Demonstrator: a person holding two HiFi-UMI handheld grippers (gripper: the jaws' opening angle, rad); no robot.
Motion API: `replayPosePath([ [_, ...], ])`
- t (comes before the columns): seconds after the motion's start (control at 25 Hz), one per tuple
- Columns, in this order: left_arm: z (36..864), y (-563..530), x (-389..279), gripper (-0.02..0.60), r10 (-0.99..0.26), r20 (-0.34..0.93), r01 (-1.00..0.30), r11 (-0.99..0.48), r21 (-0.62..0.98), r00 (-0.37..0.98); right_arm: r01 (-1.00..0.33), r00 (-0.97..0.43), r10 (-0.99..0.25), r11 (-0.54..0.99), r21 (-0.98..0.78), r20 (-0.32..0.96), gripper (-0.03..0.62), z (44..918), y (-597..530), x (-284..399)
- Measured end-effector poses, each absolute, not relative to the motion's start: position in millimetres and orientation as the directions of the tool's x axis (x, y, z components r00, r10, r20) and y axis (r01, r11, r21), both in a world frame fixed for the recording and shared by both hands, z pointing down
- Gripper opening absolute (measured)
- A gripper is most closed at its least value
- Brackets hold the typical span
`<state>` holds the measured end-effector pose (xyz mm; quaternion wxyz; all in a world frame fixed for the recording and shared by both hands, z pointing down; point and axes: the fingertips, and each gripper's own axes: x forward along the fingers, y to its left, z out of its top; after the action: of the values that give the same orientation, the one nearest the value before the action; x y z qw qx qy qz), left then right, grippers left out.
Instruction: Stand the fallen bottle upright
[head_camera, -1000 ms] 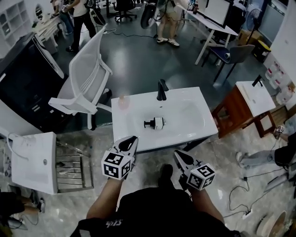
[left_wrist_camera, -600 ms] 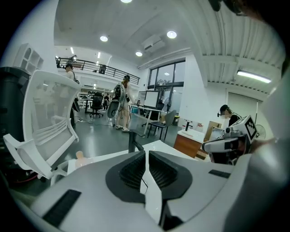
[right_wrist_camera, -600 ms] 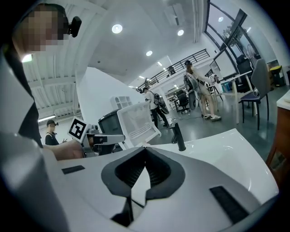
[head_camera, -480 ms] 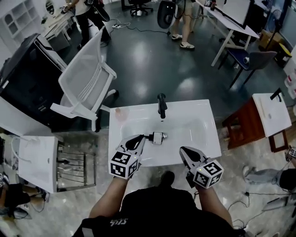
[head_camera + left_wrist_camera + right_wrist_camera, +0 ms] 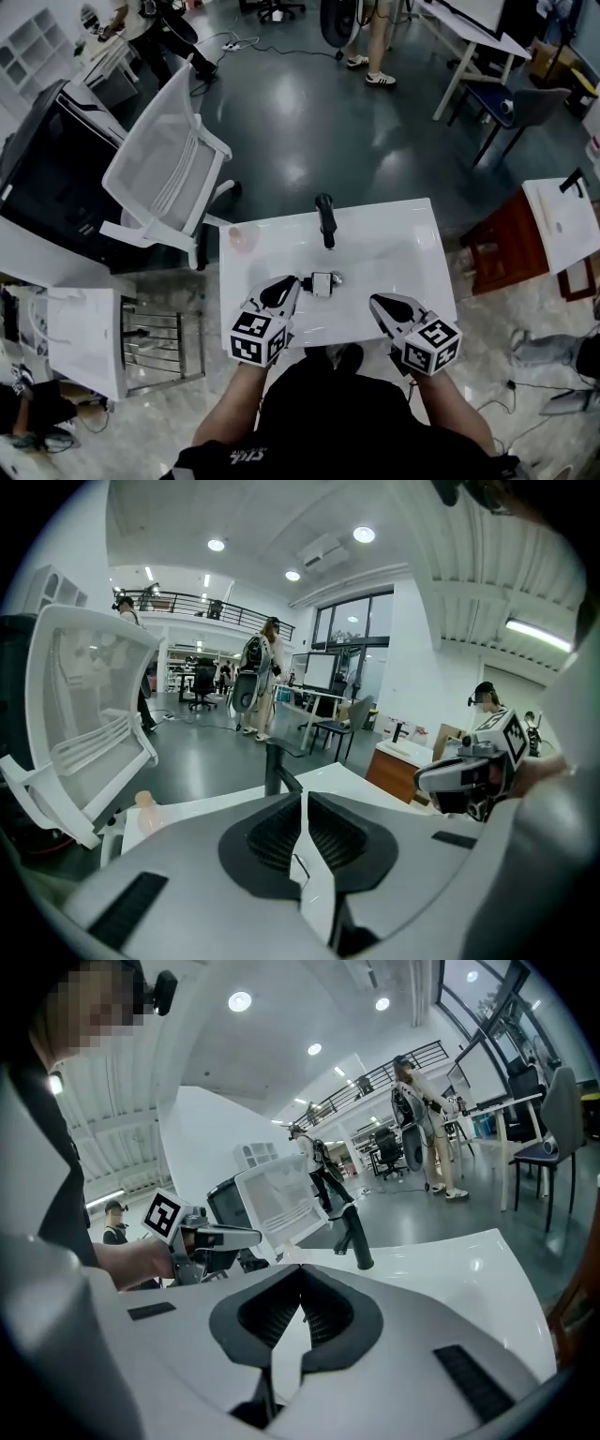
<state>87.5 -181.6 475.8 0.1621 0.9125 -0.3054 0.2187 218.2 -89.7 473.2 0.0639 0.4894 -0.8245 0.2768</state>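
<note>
Poised over fallen bottle (image 5: pixel 322 283) in sink (image 5: pixel 412 234), below tap (image 5: pixel 325 217), just ahead of L gripper (image 5: pixel 283 292); R gripper (image 5: pixel 382 306) alongside. Both pairs of jaws together, empty. Prob. best: open wide, grip mid-body, pivot up slowly.

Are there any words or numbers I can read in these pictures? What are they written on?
Nothing here can be read as words or numbers.
White print on the person's black shirt: too blurred to read.
Cubes on the left claw and right claw: black-and-white square patterns only, no letters.
Fallen bottle: too small to show any label.
</note>
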Motion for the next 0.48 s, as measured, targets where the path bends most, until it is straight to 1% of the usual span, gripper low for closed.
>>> replayPosePath([
  [0.2,493,-211,62,0.037,-0.496,0.511,-0.645,-0.747,0.162,0.702,-0.832,-0.537,-0.74,0.385,-0.399,0.405,0.015,489,-117,186],
  [0.36,513,-227,39,0.037,-0.489,0.526,-0.662,-0.721,0.205,0.695,-0.824,-0.563,-0.692,0.424,-0.377,0.452,0.015,498,-138,157],
  [0.48,525,-238,26,0.037,-0.478,0.528,-0.657,-0.722,0.219,0.702,-0.83,-0.555,-0.687,0.42,-0.367,0.468,0.015,503,-154,142],
])
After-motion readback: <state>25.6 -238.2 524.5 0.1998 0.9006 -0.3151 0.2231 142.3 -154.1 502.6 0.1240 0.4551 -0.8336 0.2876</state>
